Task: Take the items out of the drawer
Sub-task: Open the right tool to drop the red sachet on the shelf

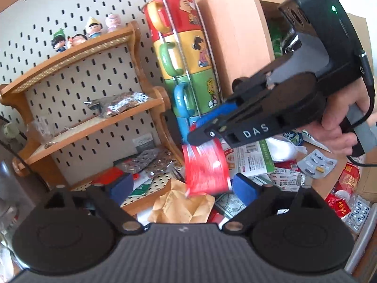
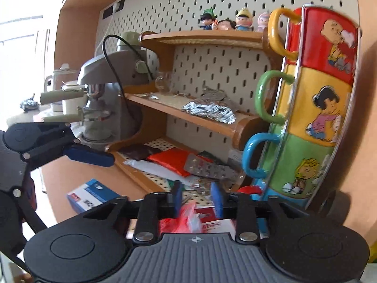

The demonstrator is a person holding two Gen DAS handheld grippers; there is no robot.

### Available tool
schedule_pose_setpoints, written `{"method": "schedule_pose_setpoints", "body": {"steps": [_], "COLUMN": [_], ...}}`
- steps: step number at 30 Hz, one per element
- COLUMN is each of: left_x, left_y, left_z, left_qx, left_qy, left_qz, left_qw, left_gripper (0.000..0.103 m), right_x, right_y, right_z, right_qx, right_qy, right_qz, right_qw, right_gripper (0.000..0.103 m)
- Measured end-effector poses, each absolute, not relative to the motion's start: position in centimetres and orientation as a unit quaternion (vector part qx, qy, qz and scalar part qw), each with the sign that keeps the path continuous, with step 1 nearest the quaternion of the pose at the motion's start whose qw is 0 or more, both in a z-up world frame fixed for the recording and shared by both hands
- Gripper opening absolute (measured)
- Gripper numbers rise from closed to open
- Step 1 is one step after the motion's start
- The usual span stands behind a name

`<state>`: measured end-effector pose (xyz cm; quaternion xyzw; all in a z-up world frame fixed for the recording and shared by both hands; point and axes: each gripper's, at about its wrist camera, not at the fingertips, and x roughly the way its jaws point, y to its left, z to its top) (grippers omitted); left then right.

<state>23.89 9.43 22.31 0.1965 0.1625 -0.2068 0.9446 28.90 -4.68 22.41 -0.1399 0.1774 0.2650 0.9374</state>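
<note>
Red plastic packet [image 1: 205,167] dangling mid-air from the right gripper [image 1: 200,131], pinched at its top edge over the cluttered drawer [image 1: 362,226]. Looks light, floppy, crinkly and probably slippery, so better grabbed by a fold. Left gripper [image 1: 181,186] spread open just below, holding nothing.

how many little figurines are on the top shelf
4, in a row along the top shelf: a dark-haired one with a green hat, a low one beside it, a yellow-hatted one, and a pink one partly behind the mugs.
</note>
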Motion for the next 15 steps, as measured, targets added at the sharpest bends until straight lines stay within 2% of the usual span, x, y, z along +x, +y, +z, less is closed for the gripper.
{"method": "schedule_pose_setpoints", "body": {"steps": [1,7,10,12,13,15], "left_x": [24.1,23.5,21.9,19.8,18.5,15.9], "left_y": [9.2,9.6,10.7,11.6,12.0,12.5], "left_z": [22.1,21.9,21.9,21.3,21.1,20.1], "left_qx": [0.199,0.194,0.175,0.157,0.148,0.127], "left_qy": [0.161,0.164,0.164,0.157,0.150,0.141], "left_qz": [-0.206,-0.207,-0.212,-0.216,-0.222,-0.237], "left_qw": [0.944,0.945,0.947,0.951,0.952,0.953], "left_gripper": [0.094,0.094,0.094,0.098,0.103,0.103], "right_x": [28.7,27.1,24.1,21.1,19.4,16.0], "right_y": [-4.7,-6.4,-8.2,-9.6,-10.4,-11.9], "right_z": [22.3,22.0,21.8,21.4,21.0,20.2], "right_qx": [-0.152,-0.131,-0.111,-0.106,-0.100,-0.087], "right_qy": [0.172,0.160,0.154,0.144,0.136,0.119], "right_qz": [0.258,0.246,0.248,0.243,0.244,0.246], "right_qw": [0.939,0.947,0.950,0.953,0.955,0.958], "right_gripper": [0.043,0.044,0.055,0.058,0.062,0.069]}}
